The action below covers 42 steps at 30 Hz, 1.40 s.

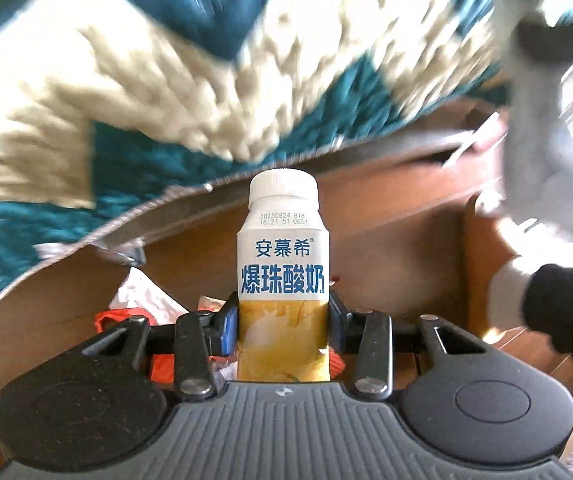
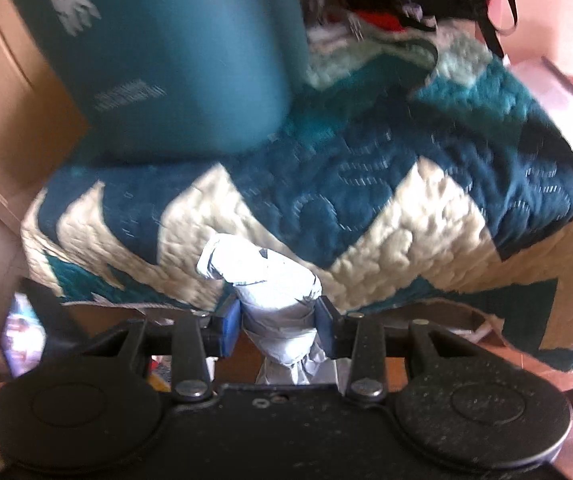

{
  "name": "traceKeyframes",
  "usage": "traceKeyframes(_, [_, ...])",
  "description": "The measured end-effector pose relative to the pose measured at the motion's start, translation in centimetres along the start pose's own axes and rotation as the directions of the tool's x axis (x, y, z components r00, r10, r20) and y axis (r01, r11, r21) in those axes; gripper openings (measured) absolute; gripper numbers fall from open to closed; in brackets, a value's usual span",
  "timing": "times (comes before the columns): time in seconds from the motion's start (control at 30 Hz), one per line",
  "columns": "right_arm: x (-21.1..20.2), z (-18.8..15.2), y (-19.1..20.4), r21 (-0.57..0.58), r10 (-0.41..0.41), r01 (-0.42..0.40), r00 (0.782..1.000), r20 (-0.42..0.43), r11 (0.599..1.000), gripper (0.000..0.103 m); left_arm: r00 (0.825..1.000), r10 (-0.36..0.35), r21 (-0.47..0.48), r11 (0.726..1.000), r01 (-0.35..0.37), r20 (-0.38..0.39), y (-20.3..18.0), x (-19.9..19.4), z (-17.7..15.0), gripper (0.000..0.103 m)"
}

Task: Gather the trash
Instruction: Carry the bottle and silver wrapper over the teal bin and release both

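Left gripper (image 1: 283, 322) clamps a white-capped yogurt drink bottle (image 1: 283, 264) above a cardboard box (image 1: 386, 240); right gripper (image 2: 278, 326) pinches crumpled white paper (image 2: 274, 300) before the teal-and-cream quilt (image 2: 366, 200).

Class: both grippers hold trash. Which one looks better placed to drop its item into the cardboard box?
Probably left. The left gripper holds the yogurt bottle over the cardboard box; the right gripper holds crumpled paper facing the quilt.

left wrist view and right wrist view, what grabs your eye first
A white-capped yogurt drink bottle with blue lettering stands clamped in the left gripper. The right gripper pinches a crumpled white paper wad. Behind both spreads a teal and cream zigzag quilt.
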State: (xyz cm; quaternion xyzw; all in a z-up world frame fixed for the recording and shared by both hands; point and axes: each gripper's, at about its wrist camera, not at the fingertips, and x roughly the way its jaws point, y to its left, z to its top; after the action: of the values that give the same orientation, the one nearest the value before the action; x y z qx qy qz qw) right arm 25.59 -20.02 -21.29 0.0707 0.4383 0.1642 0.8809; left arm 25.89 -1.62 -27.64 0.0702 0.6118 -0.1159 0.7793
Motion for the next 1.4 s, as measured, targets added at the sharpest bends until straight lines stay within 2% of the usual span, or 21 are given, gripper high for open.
traceKeyframes(0.2, [-5.3, -0.6, 2.7, -0.023, 0.043, -0.041, 0.996, 0.076, 0.999, 0.038, 0.989, -0.014, -0.081, 0.996, 0.026, 0.146, -0.3, -9.4, -1.3, 0.041])
traceKeyframes(0.37, [-10.5, -0.2, 4.1, -0.039, 0.044, -0.038, 0.988, 0.148, 0.999, 0.037, 0.963, -0.016, -0.092, 0.995, 0.042, 0.267, -1.0, -15.5, -2.2, 0.041])
traceKeyframes(0.5, [-15.2, 1.3, 4.6, -0.057, 0.031, -0.018, 0.972, 0.234, 0.998, 0.037, 0.935, -0.015, -0.1, 0.993, 0.054, 0.353, -1.5, -19.8, -1.5, 0.041])
traceKeyframes(0.63, [-19.3, 4.4, 5.0, -0.064, 0.034, -0.014, 0.949, 0.315, 0.998, 0.037, 0.887, -0.009, -0.086, 0.995, 0.055, 0.462, -2.0, -25.4, 0.3, 0.041])
traceKeyframes(0.77, [-22.9, 8.7, 6.1, -0.096, 0.042, -0.003, 0.912, 0.408, 0.995, 0.037, 0.832, 0.001, -0.072, 0.996, 0.047, 0.555, -2.0, -30.9, 3.2, 0.041])
traceKeyframes(0.93, [-25.3, 14.0, 7.9, -0.145, 0.06, 0.014, 0.867, 0.495, 0.989, 0.037, 0.755, 0.037, -0.068, 0.998, 0.01, 0.655, -1.7, -36.8, 6.9, 0.041])
traceKeyframes(1.07, [-25.9, 17.8, 9.1, -0.161, 0.076, 0.014, 0.839, 0.538, 0.987, 0.037, 0.71, 0.082, -0.087, 0.996, -0.029, 0.7, -0.6, -39.9, 10.5, 0.041])
traceKeyframes(1.17, [-25.4, 20.7, 9.7, -0.153, 0.086, -0.002, 0.831, 0.549, 0.988, 0.037, 0.699, 0.103, -0.109, 0.993, -0.036, 0.708, 0.5, -40.9, 13.4, 0.041])
traceKeyframes(1.27, [-24.2, 23.3, 10.2, -0.152, 0.082, 0.005, 0.826, 0.558, 0.988, 0.037, 0.697, 0.121, -0.134, 0.99, -0.036, 0.707, 1.6, -41.1, 16.1, 0.041])
traceKeyframes(1.4, [-21.9, 26.1, 10.3, -0.147, 0.064, 0.021, 0.832, 0.55, 0.989, 0.037, 0.717, 0.157, -0.16, 0.985, -0.065, 0.679, 3.0, -39.2, 19.7, 0.041])
